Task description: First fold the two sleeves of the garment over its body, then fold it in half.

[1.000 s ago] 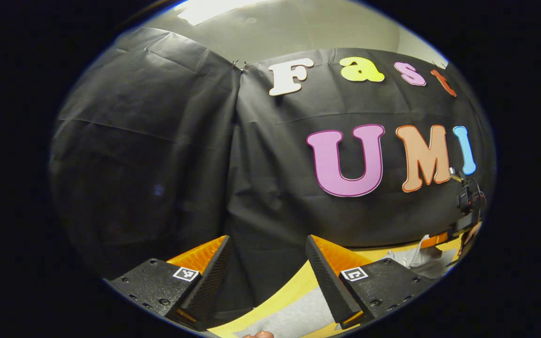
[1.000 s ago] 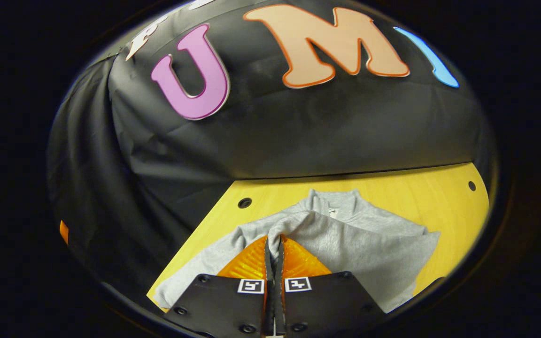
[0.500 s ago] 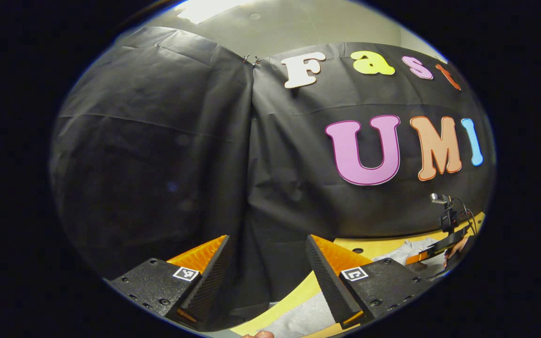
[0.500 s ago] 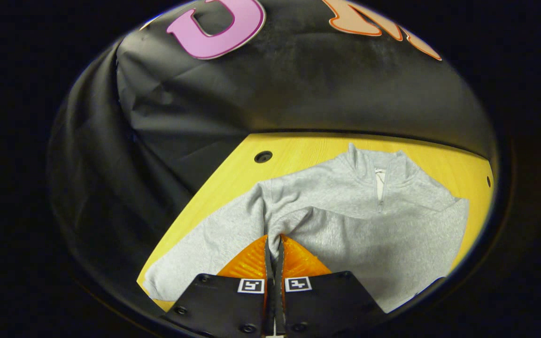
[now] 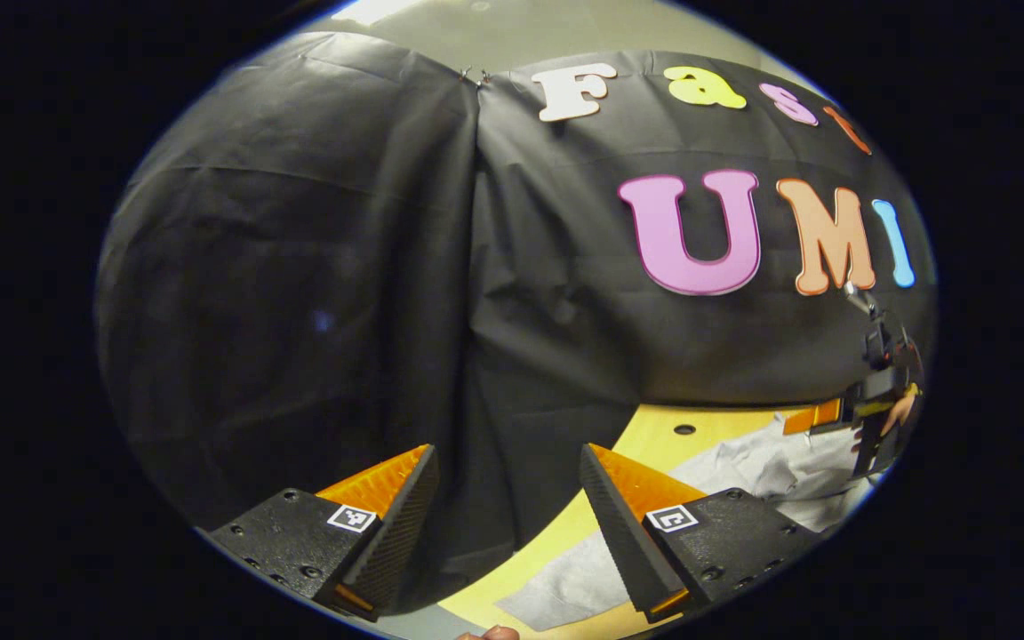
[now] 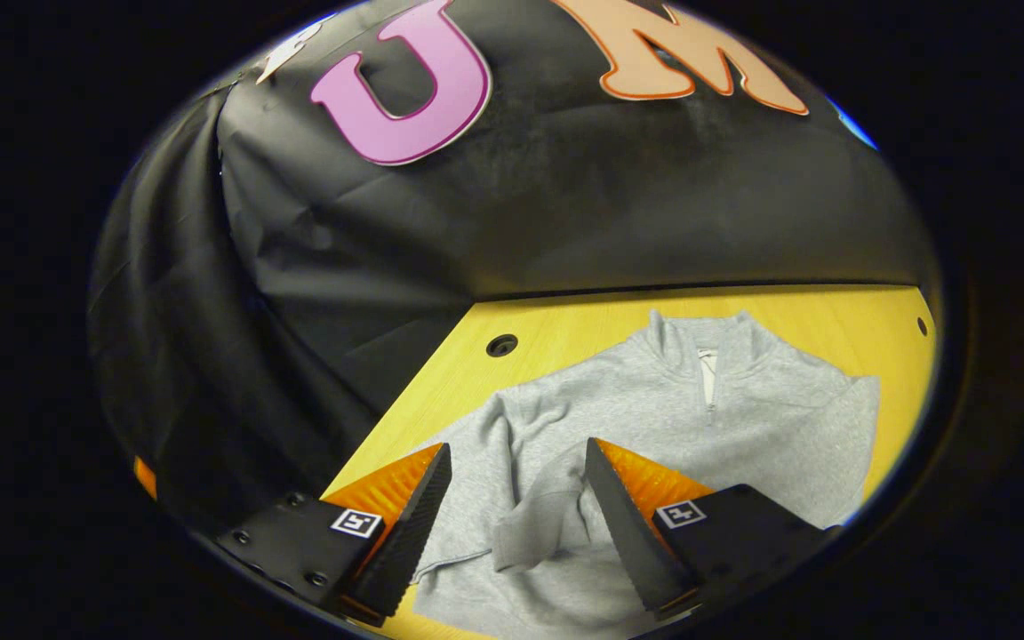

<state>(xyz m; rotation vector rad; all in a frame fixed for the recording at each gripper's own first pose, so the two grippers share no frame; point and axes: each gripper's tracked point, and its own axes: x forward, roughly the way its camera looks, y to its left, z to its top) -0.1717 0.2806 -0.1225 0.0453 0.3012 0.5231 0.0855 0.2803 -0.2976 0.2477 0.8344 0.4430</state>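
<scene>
Below the right gripper (image 6: 512, 480), jaws wide and empty, grey garment (image 6: 654, 418) with sleeve (image 6: 534, 533) folded over, left gripper (image 5: 508, 480) likewise spread.

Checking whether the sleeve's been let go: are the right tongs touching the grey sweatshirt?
Cannot tell. In the right gripper view the right tongs stand open over the grey sweatshirt, with the folded sleeve between the fingers, but contact or a gap isn't plain.

Yellow wooden table (image 6: 583, 324) with round holes, grey zip-neck garment (image 6: 654, 418) spread flat on it.
</scene>
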